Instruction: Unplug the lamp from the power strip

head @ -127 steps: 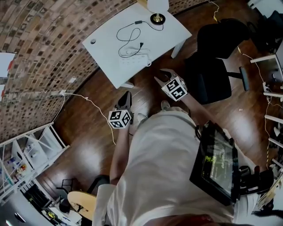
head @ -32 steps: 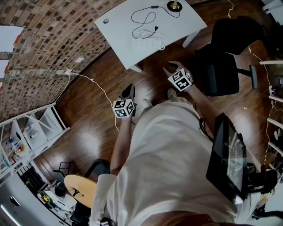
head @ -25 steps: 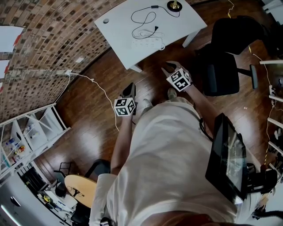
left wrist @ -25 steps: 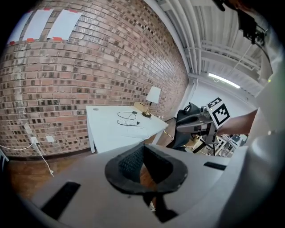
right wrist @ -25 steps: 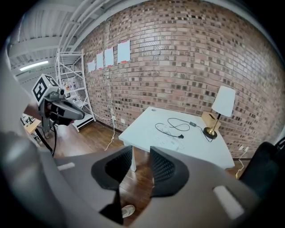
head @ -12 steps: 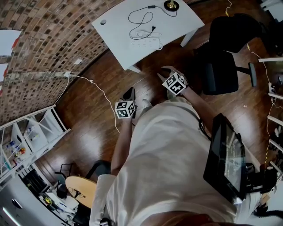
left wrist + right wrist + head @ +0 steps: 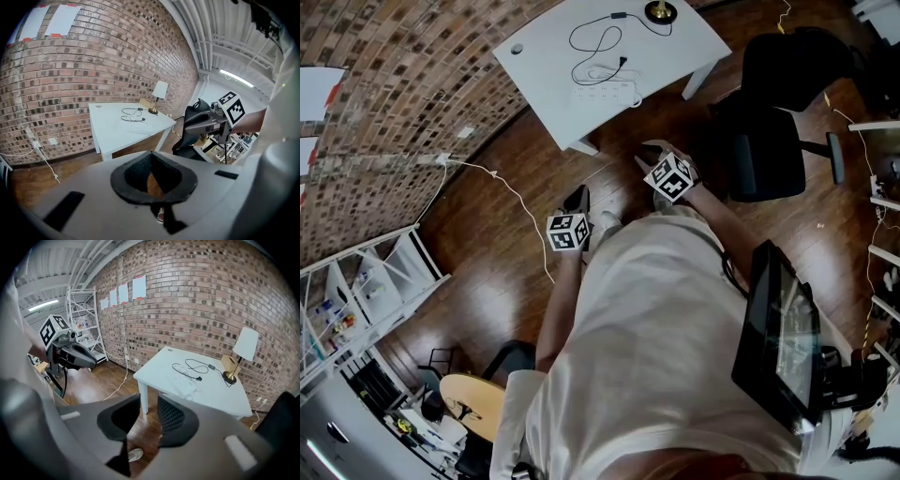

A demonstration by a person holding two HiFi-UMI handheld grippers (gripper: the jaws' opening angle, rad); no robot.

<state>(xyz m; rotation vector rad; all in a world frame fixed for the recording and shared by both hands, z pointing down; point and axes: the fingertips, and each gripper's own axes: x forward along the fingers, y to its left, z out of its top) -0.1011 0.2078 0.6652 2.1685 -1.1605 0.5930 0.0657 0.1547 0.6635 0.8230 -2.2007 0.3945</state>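
While the left gripper (image 7: 578, 196) hangs over the floor short of the table (image 7: 544, 84), jaws together, the right gripper (image 7: 646, 153) has jaws apart, just been closing, nothing between. Lamp (image 7: 657, 11) at far corner; plug (image 7: 622, 62) lies loose beside strip (image 7: 605, 92) by near edge.

1 table (image 7: 553, 75); 1 lamp (image 7: 244, 350); 1 power strip (image 7: 602, 92); 1 cord (image 7: 198, 378); 1 chair (image 7: 769, 150); 1 shelf (image 7: 83, 326); 2 grippers, left (image 7: 577, 199) and right (image 7: 650, 152).

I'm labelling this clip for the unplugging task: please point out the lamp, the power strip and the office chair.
lamp (image 7: 247, 344): right gripper view, on its white shade.
power strip (image 7: 602, 93): head view, middle of its white body.
office chair (image 7: 766, 155): head view, on its seat.
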